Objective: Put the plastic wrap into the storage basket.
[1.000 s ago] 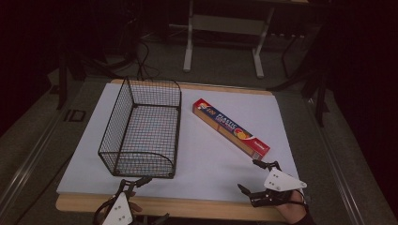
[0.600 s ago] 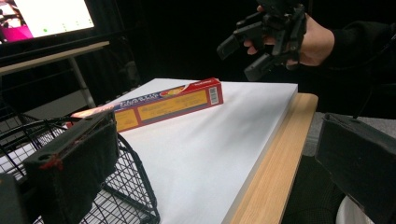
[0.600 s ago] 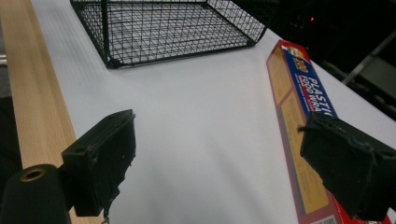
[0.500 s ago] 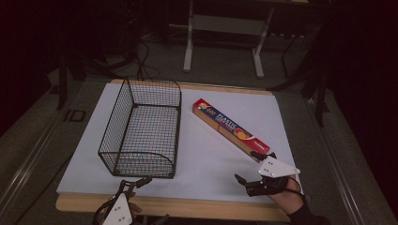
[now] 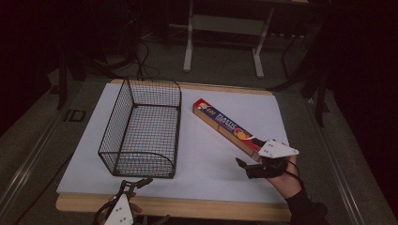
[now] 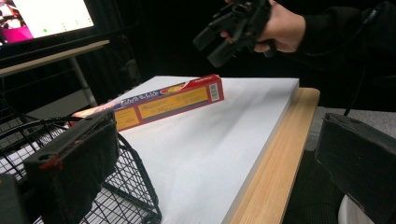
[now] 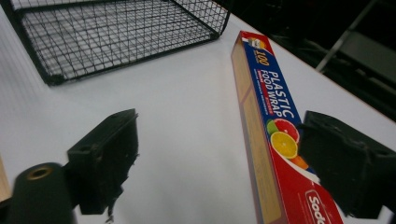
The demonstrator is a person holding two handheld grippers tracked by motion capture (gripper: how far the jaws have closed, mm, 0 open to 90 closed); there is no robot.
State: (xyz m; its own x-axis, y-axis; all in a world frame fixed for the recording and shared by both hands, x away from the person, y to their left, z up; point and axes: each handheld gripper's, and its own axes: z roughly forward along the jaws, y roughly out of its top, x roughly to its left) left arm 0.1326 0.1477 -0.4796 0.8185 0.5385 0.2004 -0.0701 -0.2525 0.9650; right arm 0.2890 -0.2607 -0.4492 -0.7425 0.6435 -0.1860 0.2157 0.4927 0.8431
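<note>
**Wrap box not yet gripped; basket empty**

Right gripper (image 5: pixel 251 154) hangs over the near end of the wrap box (image 5: pixel 229 127), jaws spread wide. In the right gripper view the box (image 7: pixel 266 126) runs up between the two black jaws, close to the right-hand one; contact can't be told from here, and nothing is clamped yet. The box lies flat on the white mat (image 5: pixel 225 173), angled from mid-table toward the right front corner, well apart from the wire basket (image 5: pixel 141 129) on the left half.

Progress, as judged: early. The work in hand looks like a pick-up of the box, w/ the approach about done and the squeeze, lift and carry all left. The basket is the likely drop spot, but that's a guess.

Containers: one, the basket. It stands upright, open top, nothing inside; mat shows thru the mesh floor.

Left gripper (image 5: pixel 136 183) waits at the front table edge, just before the basket's near wall, jaws also wide apart and holding nothing. In the left gripper view the basket's rim (image 6: pixel 70 128) sits behind its left jaw, w/ the box (image 6: pixel 154 102) beyond and the person's hand (image 6: pixel 280 28) w/ the other gripper above the box's end.
</note>
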